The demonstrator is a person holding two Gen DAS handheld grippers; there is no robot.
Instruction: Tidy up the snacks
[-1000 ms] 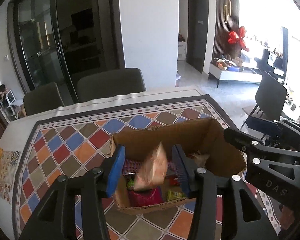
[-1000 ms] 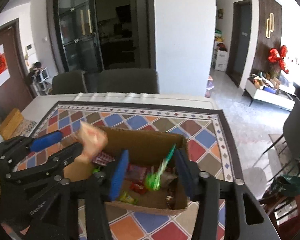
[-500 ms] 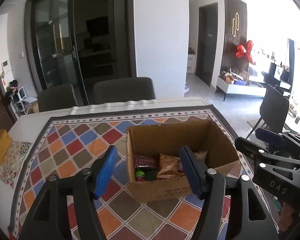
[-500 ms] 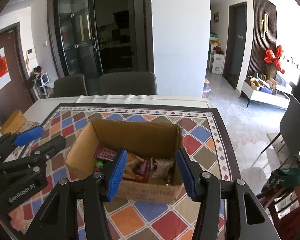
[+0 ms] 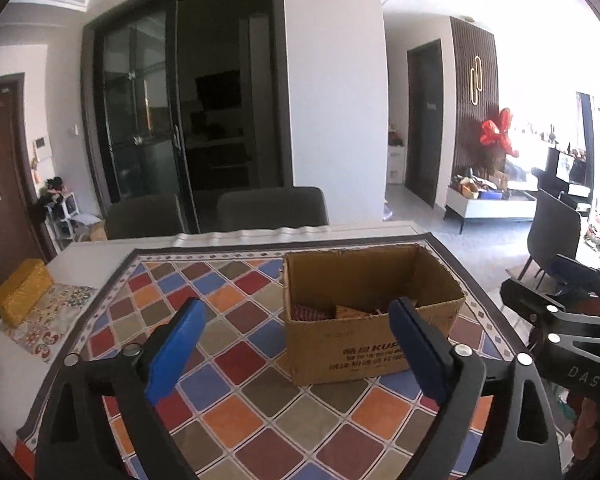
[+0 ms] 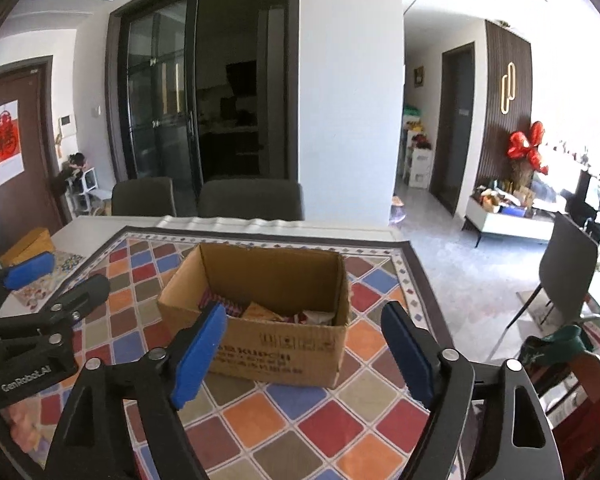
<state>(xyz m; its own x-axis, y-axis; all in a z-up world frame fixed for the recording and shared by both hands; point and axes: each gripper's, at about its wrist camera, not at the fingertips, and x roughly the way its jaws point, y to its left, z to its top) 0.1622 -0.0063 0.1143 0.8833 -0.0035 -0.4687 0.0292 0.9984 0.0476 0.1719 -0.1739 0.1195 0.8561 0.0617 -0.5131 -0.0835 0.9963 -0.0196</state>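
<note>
Snacks [image 6: 276,314] are lying inside an open cardboard box [image 6: 276,350], which is sitting on a patchwork cloth of coloured diamonds [image 6: 260,412] covering the desk [image 6: 84,226]; only the tops of a few packets are showing above the near wall, among them a red chequered one [image 5: 312,313] at the left and an orange one beside it. In the left wrist view the left gripper [image 5: 296,346] is hovering in front of the box with its blue fingers [image 5: 176,348] spread wide, having just been opening, and nothing is sitting between them; the right finger is overlapping the box's near right corner in the picture, though whether it is touching the cardboard cannot be told. In the right wrist view the right gripper [image 6: 302,354] is likewise standing wide, its fingers [image 6: 406,354] having just been opening, empty, framing the box's front wall. Each gripper is showing at the edge of the other's view. Two dark chairs [image 6: 248,200] are standing at the far side of the desk, and a yellow woven case [image 5: 22,292] is resting on a flowered mat at the left end.
</note>
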